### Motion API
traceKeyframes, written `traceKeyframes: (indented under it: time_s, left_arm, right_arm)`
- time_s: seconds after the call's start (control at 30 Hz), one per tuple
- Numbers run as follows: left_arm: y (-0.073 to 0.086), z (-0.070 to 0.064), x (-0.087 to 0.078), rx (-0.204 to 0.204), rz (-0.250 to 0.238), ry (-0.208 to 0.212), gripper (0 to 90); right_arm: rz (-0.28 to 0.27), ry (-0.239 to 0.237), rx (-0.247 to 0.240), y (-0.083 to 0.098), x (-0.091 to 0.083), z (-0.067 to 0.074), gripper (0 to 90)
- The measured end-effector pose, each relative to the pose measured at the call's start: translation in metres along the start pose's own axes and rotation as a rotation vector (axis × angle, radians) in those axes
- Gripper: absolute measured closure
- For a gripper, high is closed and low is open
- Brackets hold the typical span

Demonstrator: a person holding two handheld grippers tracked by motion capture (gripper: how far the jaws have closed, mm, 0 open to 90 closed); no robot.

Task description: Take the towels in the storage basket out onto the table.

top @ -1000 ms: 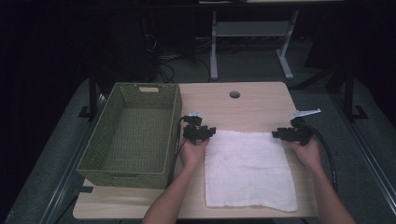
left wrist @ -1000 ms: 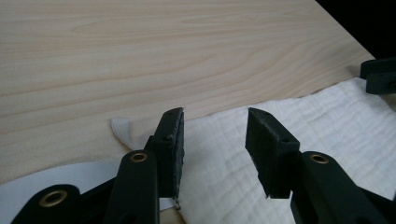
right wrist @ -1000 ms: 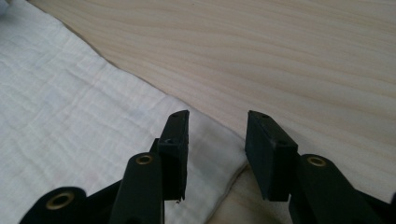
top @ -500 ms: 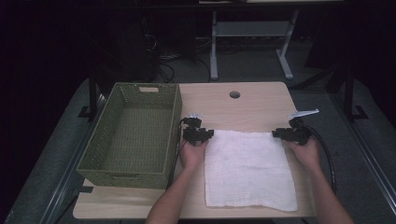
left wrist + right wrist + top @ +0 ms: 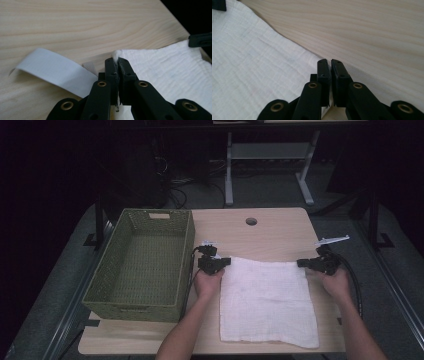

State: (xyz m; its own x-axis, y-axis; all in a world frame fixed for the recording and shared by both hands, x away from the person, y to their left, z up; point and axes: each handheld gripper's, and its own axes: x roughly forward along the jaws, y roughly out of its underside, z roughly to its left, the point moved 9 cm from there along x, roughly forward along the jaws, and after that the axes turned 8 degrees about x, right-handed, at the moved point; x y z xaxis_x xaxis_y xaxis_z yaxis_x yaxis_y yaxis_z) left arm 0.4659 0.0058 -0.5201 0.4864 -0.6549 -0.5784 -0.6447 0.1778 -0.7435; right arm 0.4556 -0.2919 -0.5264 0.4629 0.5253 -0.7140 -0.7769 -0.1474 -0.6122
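A green basket [image 5: 142, 265] sat at the left edge of the table [image 5: 270, 227]. Next to it, the left gripper [image 5: 226, 262] had just squeezed shut, pinching the far left corner of the white cloth [image 5: 267, 300]. The right gripper [image 5: 301, 263] had just squeezed shut on the far right corner.

On the tabletop [image 5: 275, 227], the basket [image 5: 142, 265] sits at nine o'clock and the cloth [image 5: 267, 302] lies flat toward five o'clock. The left gripper [image 5: 226, 262] meets the cloth's eleven o'clock corner, the right gripper [image 5: 301, 263] its one o'clock corner.
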Motion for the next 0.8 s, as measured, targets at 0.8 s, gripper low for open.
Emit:
traceKeyframes:
  time_s: [0.8]
  left_arm:
    - [-0.033, -0.031, -0.041, 0.064, -0.111, 0.171, 86.7]
  right_arm:
    - [-0.109, -0.158, -0.009, -0.019, -0.061, 0.019, 85.2]
